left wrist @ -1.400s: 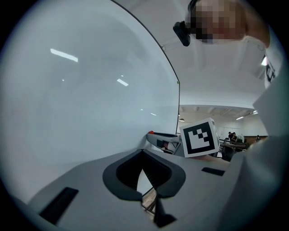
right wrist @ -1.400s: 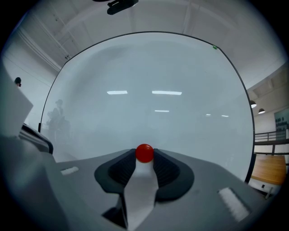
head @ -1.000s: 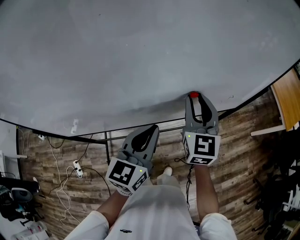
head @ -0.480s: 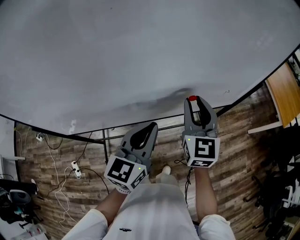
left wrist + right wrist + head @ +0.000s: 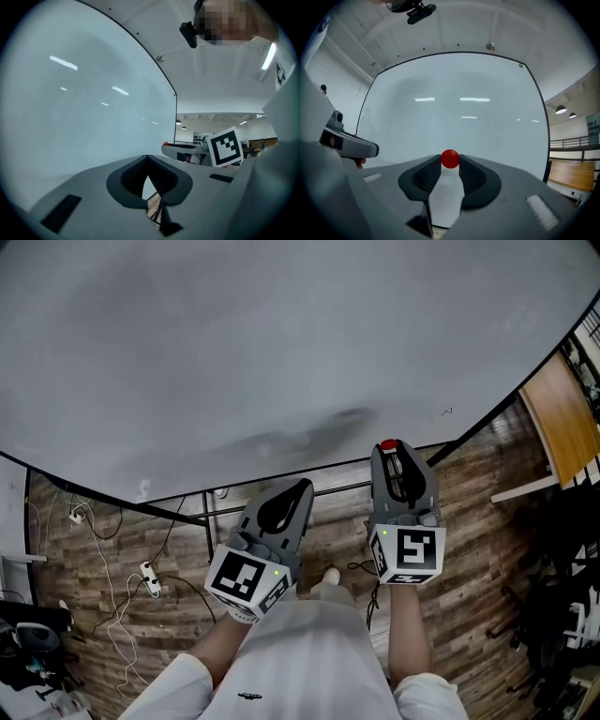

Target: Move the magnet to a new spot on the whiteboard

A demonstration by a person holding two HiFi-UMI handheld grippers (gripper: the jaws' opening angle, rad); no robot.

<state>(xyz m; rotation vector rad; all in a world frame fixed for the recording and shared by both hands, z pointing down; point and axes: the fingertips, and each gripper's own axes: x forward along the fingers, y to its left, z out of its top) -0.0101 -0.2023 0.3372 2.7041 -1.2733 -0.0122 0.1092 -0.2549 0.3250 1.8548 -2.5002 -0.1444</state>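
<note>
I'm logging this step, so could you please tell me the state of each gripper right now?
Left gripper: jaws closed, empty.
Right gripper: jaws closed on the red magnet.

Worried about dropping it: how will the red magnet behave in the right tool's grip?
The red magnet looks round and smooth, pinched only at the tips of the right tool, so it may slip out and roll. It seems small, probably light and rigid. Near the whiteboard it will likely snap on.
</note>
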